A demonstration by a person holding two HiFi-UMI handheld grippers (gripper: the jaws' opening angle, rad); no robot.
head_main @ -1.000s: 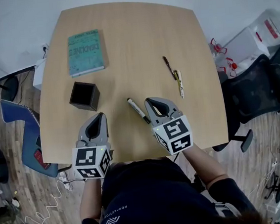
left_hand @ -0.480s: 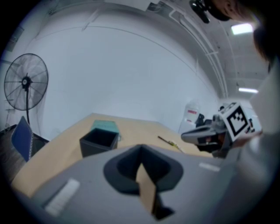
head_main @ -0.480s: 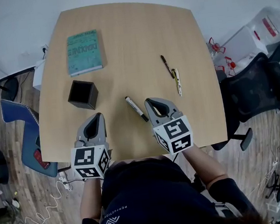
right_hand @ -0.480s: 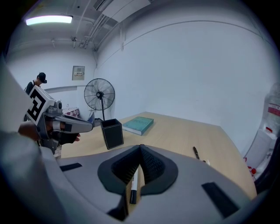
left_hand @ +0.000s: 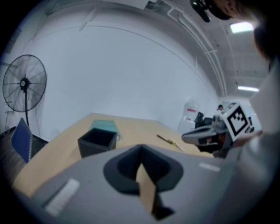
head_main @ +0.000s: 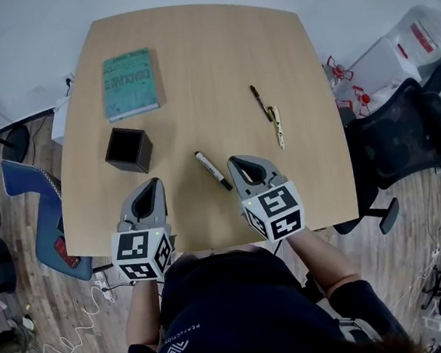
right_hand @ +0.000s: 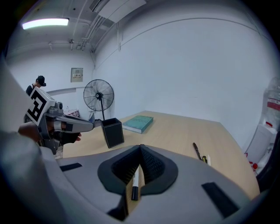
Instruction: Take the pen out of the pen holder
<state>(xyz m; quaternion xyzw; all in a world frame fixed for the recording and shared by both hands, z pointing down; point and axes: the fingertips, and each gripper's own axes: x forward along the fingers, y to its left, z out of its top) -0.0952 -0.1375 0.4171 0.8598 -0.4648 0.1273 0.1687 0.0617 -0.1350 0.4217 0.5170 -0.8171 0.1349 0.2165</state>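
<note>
Both tongs are seen pressed together and empty. The left gripper [head_main: 152,184] is held over the near edge of the table [head_main: 215,55] with its jaws met at the tip. The right gripper [head_main: 235,162] is held beside it, likewise closed, with nothing pinched. A black-and-white marker [head_main: 214,171] is laid flat on the wood just beside the right gripper's tip, apart from it. No pen is seen standing in the pen holder [head_main: 129,150] (its dark inside looks bare). Two more pens, a dark pen [head_main: 261,103] and a yellow-and-white pen [head_main: 278,126], are laid close together further right.

A pen of this kind is judged light and stiff, with a smooth round barrel that may roll or slip. It is best taken across the middle of the barrel, with the jaws set square to its length. The holder is judged light enough to be dragged or tipped.

The tabletop is smooth, pale and level, with a teal book [head_main: 128,83] lying beyond the holder. Around it are seen white walls, a plank floor [head_main: 31,309], a standing fan [right_hand: 99,97] and an office chair [head_main: 404,137].
</note>
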